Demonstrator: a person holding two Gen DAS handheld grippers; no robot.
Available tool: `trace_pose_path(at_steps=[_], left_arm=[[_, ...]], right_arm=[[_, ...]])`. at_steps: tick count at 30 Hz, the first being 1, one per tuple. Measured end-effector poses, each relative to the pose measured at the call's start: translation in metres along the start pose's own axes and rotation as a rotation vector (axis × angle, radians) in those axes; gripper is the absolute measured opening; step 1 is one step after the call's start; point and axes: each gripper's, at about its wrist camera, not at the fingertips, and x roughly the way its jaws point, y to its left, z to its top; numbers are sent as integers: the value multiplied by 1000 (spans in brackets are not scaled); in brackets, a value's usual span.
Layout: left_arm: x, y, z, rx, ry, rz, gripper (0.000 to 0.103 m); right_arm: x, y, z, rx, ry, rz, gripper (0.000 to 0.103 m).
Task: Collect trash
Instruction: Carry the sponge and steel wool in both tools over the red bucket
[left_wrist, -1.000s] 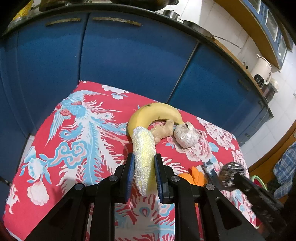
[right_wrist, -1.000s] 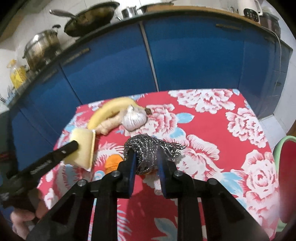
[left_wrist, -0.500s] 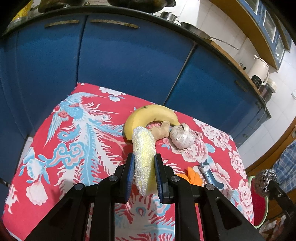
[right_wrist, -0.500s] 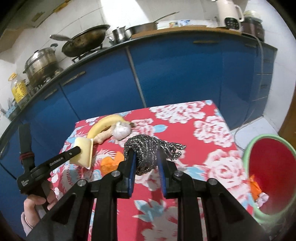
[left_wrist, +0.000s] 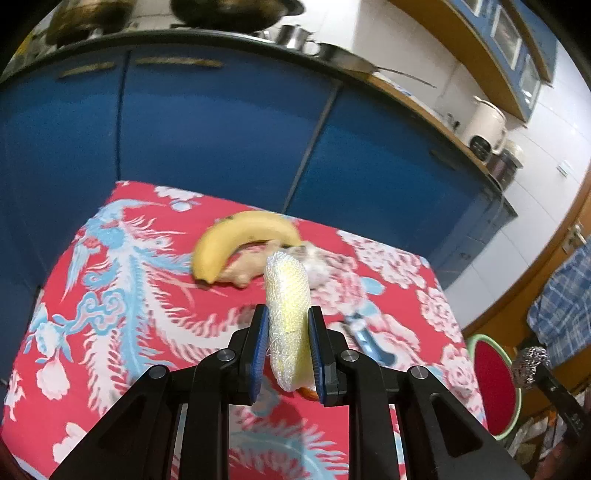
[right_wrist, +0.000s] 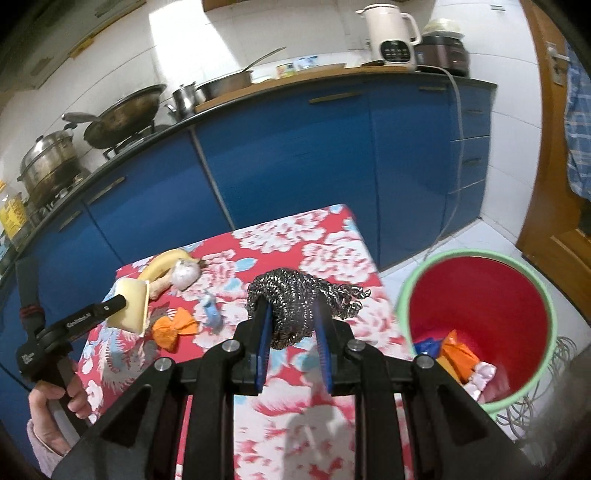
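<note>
My left gripper (left_wrist: 286, 345) is shut on a yellow net-covered sponge (left_wrist: 288, 299) and holds it above the red floral tablecloth (left_wrist: 110, 295). It also shows in the right wrist view (right_wrist: 131, 304). My right gripper (right_wrist: 291, 328) is shut on a steel wool scrubber (right_wrist: 295, 295), raised above the table's right side, left of the red bin with a green rim (right_wrist: 476, 317). The bin holds several wrappers. The scrubber also shows in the left wrist view (left_wrist: 530, 365), beside the bin (left_wrist: 491, 384).
On the table lie a banana (left_wrist: 240, 236), a ginger piece (left_wrist: 243, 273), a garlic bulb (right_wrist: 184, 275), an orange wrapper (right_wrist: 173, 325) and a blue scrap (right_wrist: 212, 312). Blue kitchen cabinets (right_wrist: 295, 155) stand behind the table. A wooden door (right_wrist: 554, 147) is at the right.
My right gripper has carried the scrubber up and to the right, towards the bin. My left gripper has lifted the sponge and shifted right, away from the banana.
</note>
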Motion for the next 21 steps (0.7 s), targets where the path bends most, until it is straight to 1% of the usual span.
trace_pose_path(at_steps=[7,16,21], left_arm=[[-12,-35,-7,63,13,-42,22],[-19,-88,-16,128,57,-148,22],[-16,-116,-24,150,93,-202,22]], right_arm=[[-19,-36,-9,58,-11,-36,25],[-38,-76,-18,122,-21,-81,25],[-46,-99,-24,158,-35,-113,26]])
